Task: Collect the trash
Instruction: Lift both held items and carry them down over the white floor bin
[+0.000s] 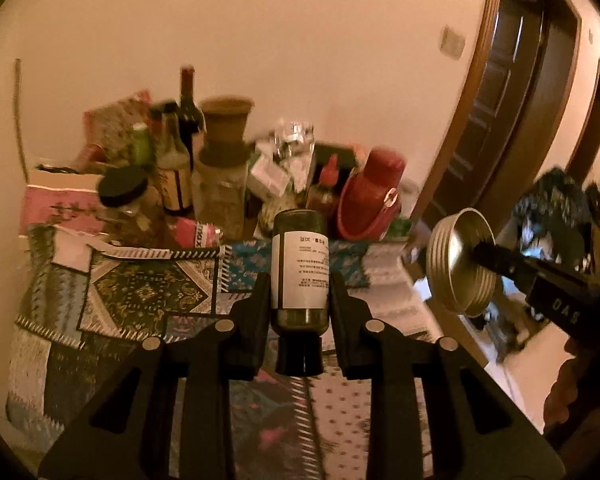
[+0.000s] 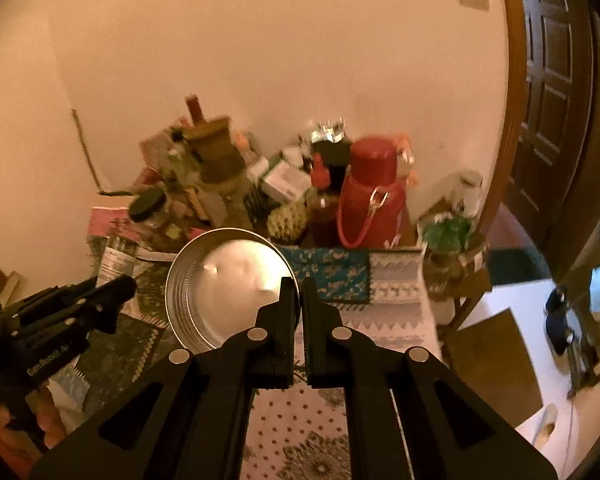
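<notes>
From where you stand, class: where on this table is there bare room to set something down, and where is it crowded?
Free: the patchwork cloth in front of the clutter, and the dotted cloth near the front edge. Crowded: the back by the wall, from the black-lidded jar past the clay pot to the red flask.

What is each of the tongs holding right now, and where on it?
Left tongs clamp a dark bottle around its labelled body. Right tongs pinch a round metal tin by its rim.
</notes>
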`<state>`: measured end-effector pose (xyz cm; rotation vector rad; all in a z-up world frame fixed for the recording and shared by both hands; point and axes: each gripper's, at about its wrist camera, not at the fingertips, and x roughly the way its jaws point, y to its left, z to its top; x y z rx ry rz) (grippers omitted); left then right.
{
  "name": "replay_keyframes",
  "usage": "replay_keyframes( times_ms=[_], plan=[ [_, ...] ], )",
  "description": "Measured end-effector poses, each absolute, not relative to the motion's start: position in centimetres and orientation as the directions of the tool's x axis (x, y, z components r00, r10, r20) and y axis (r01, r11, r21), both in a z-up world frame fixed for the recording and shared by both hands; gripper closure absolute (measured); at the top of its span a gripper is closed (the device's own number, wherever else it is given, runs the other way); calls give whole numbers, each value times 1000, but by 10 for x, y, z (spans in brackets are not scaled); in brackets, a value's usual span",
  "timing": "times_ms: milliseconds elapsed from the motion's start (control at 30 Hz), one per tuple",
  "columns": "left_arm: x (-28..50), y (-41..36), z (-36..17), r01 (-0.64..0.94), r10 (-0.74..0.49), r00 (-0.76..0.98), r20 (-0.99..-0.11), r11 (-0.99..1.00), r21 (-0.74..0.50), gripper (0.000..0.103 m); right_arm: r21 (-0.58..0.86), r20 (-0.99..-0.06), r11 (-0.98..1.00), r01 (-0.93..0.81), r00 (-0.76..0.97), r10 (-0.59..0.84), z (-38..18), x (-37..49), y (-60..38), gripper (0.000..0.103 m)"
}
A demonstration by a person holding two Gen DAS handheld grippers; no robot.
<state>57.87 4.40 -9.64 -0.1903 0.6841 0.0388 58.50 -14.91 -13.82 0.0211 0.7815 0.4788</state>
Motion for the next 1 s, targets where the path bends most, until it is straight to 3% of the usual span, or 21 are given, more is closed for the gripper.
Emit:
replay_keyframes(
  times_ms=[433,767,1000],
  plan=[
    [469,11,-21,-116,42,874,-483,985,-124,76,203,-540,868,-454,688,486,-73,506,-192,100],
    [381,23,-10,-22,-20,894,-448,996,-88,76,168,-486,901,-400,761,429,-51,412,-183,100],
    [294,42,-18,23,-60,886,-459,996,-87,76,215,-510,918,-333,763,396,-58,329,-170,100]
  ],
)
